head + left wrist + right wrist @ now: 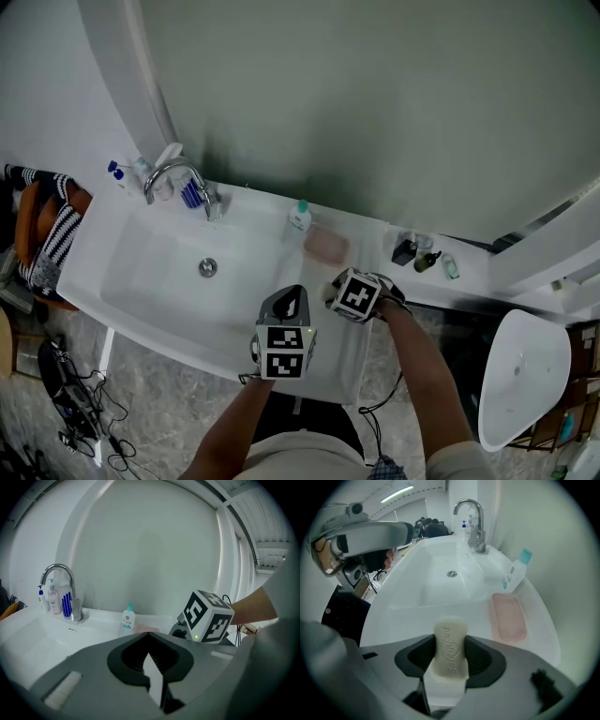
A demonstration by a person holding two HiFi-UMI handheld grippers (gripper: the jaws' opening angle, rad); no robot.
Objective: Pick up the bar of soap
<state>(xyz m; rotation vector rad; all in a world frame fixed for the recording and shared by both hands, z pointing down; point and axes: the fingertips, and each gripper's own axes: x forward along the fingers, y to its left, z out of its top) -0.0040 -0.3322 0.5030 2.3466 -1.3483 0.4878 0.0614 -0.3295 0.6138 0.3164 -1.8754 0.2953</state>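
Note:
In the right gripper view, a cream bar of soap [450, 651] stands on end between the dark pads of my right gripper [450, 644], which is shut on it above the white counter. The empty pink soap dish [508, 617] lies just ahead and to the right; in the head view the dish [326, 246] is beyond my right gripper [349, 293], whose marker cube hides the soap. My left gripper [287, 305] hovers over the sink's front rim, left of the right one. In its own view the left gripper [149, 634] has its tips together and holds nothing.
A white sink [122, 272] with a drain [208, 267] and a chrome faucet [173, 178] fills the counter's left. A small white bottle with a teal cap [300, 216] stands by the dish. Small bottles [422, 255] sit on the ledge at the right, and a white toilet [520, 375] stands lower right.

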